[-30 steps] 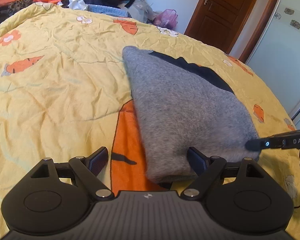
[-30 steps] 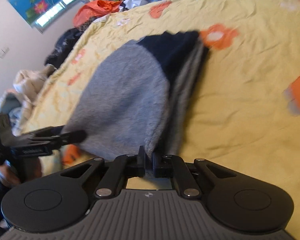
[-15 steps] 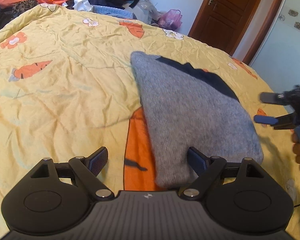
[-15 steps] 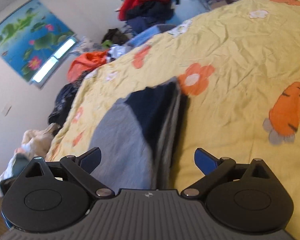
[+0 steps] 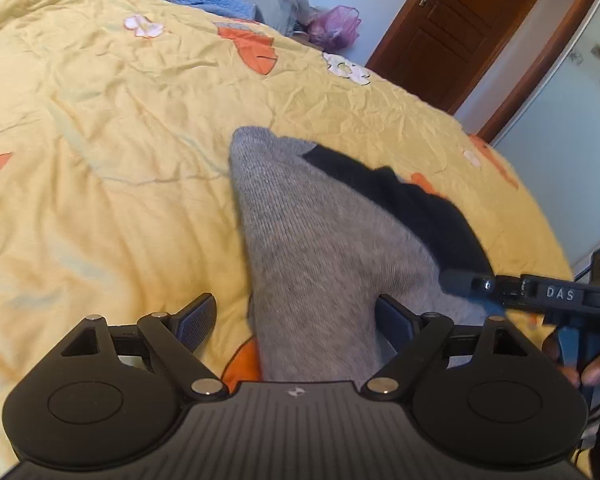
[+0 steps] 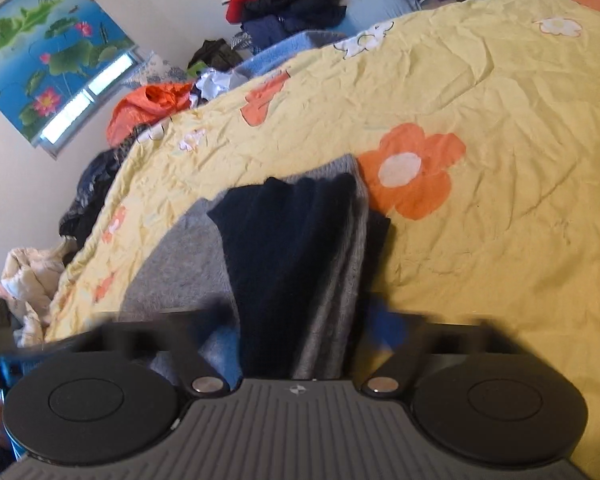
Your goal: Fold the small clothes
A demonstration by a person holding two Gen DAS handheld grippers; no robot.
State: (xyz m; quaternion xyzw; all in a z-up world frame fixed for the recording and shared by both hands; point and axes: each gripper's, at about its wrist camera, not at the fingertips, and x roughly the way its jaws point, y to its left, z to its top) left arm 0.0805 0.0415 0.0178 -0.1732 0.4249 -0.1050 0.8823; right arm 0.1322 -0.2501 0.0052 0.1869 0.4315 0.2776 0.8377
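A folded grey knit garment (image 5: 320,248) with a navy part (image 5: 412,204) lies on the yellow bedspread (image 5: 100,128). My left gripper (image 5: 296,316) is open, its fingers on either side of the garment's near end. In the right wrist view the same garment (image 6: 300,248) shows its navy layer on top. My right gripper (image 6: 300,328) is open and blurred, its fingers straddling the garment's near edge. The right gripper also shows in the left wrist view (image 5: 460,280) at the garment's right side.
A pile of loose clothes (image 6: 292,4) and an orange bag (image 6: 148,108) lie past the bed's far edge. A brown door (image 5: 460,36) stands at the back right. More clothes (image 6: 32,272) hang off the bed's left side.
My right gripper let go of the garment's edge and opened, then came back down at its side. My left gripper moved forward over the near end and stayed open.
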